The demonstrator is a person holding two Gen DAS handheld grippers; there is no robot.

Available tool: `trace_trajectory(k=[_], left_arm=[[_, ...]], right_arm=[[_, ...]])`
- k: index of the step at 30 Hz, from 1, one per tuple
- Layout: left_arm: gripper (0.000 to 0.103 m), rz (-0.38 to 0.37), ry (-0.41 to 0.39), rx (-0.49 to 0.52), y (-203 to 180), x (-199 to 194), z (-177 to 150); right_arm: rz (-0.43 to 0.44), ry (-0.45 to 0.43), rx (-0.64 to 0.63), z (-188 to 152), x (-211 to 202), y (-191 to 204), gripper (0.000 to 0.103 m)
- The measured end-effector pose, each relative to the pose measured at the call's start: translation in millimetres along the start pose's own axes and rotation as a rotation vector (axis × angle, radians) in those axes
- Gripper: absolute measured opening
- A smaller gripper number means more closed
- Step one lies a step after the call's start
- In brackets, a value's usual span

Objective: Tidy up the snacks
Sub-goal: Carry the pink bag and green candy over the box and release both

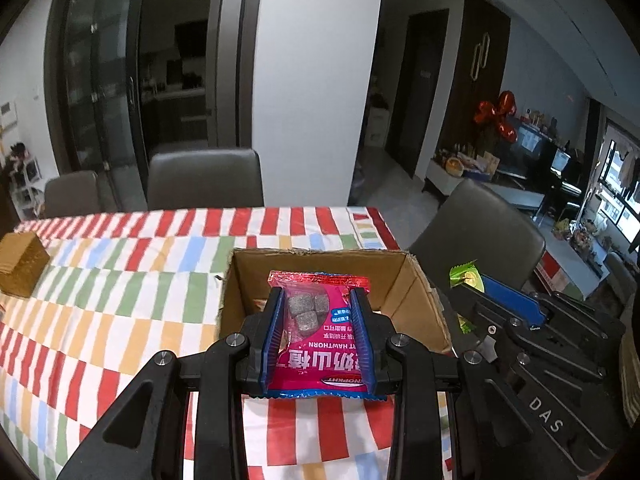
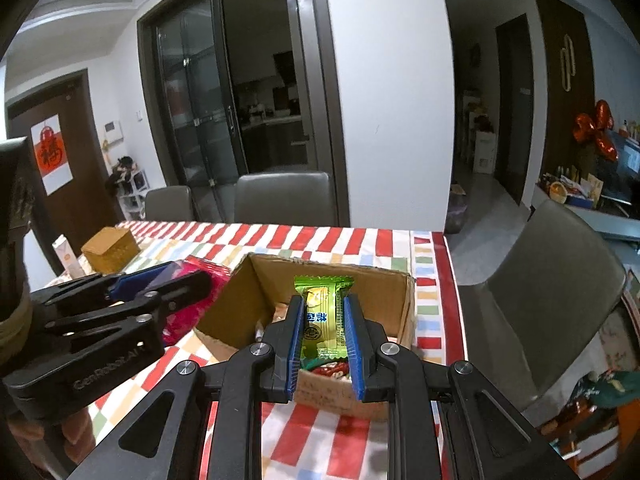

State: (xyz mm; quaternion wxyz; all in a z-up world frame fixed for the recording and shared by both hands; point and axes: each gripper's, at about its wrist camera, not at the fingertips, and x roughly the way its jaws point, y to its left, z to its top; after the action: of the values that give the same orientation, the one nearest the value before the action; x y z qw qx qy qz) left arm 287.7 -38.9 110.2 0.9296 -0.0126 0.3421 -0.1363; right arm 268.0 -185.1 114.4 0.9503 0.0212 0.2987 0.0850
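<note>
A pink snack packet (image 1: 316,344) and a green one (image 2: 322,320) are pinched between each gripper's fingers above the cardboard box (image 2: 384,292), seemingly for dropping in.

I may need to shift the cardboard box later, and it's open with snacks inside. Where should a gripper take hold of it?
Judging by its shape, grip the cardboard box by one upright side wall, coming from above so one finger goes inside and one outside. The top is open, and the right wall stands clear near the table edge. The near wall is crowded by the snacks inside.
</note>
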Motion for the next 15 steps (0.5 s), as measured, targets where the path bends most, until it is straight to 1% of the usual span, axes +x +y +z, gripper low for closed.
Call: trace_trajectory(k=[5,8,10,12,15], left_arm=[[0.033,-0.004,0.076,0.012,2,33,14],[0.033,0.013,0.114,0.02,3,49,19],[0.033,0.038,0.127,0.024,4,57,23],[0.033,0.045,0.146,0.014,8,64,25],[0.04,0.056,0.17,-0.014,13,71,24]], right_arm=[[-0.004,0.07,-0.007,10,25,-6,0.021],[-0.011,0.113,0.0,11,39,-10,0.021],[-0.019,0.136,0.002,12,49,-13,0.021],[-0.036,0.157,-0.002,14,57,-15,0.021],[-0.048,0.194,0.01,14,68,-21,0.022]])
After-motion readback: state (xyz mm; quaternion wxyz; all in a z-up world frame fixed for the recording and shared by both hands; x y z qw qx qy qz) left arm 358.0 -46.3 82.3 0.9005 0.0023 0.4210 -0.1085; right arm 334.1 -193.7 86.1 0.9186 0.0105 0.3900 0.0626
